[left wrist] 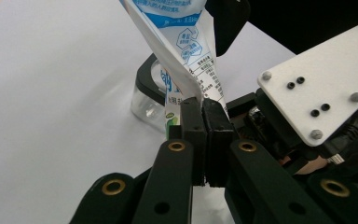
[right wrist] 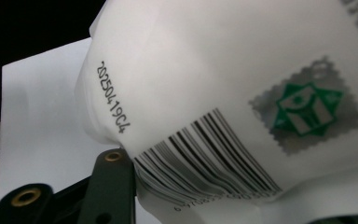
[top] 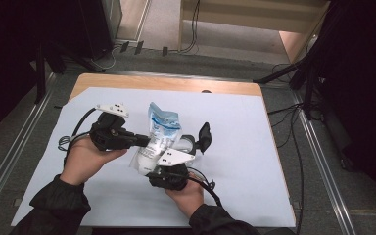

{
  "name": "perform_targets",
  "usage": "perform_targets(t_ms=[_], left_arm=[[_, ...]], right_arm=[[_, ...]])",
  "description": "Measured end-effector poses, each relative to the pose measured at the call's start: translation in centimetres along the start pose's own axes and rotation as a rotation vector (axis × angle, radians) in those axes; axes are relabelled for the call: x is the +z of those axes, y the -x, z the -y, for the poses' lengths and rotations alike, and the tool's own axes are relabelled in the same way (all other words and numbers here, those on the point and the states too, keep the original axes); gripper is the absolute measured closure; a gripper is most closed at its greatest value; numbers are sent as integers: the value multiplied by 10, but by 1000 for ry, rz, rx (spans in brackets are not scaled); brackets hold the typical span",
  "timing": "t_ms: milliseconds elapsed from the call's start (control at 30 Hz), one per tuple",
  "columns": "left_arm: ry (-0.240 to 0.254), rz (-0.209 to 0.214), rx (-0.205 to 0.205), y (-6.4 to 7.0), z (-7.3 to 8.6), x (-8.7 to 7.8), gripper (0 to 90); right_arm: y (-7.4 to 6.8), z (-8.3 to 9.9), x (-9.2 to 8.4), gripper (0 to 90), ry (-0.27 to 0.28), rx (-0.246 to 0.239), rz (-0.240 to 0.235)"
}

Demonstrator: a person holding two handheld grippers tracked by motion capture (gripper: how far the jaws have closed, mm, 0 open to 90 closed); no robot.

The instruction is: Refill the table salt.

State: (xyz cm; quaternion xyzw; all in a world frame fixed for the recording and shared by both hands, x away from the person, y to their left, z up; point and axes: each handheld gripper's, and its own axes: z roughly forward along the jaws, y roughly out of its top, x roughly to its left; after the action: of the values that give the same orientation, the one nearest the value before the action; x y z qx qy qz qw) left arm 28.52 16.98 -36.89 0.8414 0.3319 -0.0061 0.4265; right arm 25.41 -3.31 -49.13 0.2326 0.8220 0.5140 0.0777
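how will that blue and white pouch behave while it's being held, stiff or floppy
Probably floppy: the pouch creases where the left gripper pinches its edge. It bulges around the right gripper, so the contents likely shift. Its glossy film looks slippery, and a light pinch might slide off.

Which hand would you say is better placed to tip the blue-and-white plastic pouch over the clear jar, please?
Probably the left: its gripper is shut on the blue-and-white plastic pouch at its edge, above the clear jar. The right gripper clasps the pouch's body.

The pouch (right wrist: pixel 242 93) hides the right gripper's (right wrist: pixel 177 186) far jaw
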Motion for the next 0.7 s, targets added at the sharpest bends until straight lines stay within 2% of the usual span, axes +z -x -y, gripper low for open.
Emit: perform_targets(t_ms=[133,233,367,500,700], left_arm=[[-1,3,-4,0,1,3,900],[-23,15,-8,-2,1,4,900],[-29,11,-15,-3,1,7,900],[-46,9,-15,-1,1,12,900],[-52,5,-25,-2,1,16,900]], right_arm=[[2,3,1,601,4,20,-23],[1,6,1,609,7,30,-42],[-1,8,3,611,0,43,-52],[-1,8,5,566,-21,35,-41],[0,10,6,559,-39,70,-33]])
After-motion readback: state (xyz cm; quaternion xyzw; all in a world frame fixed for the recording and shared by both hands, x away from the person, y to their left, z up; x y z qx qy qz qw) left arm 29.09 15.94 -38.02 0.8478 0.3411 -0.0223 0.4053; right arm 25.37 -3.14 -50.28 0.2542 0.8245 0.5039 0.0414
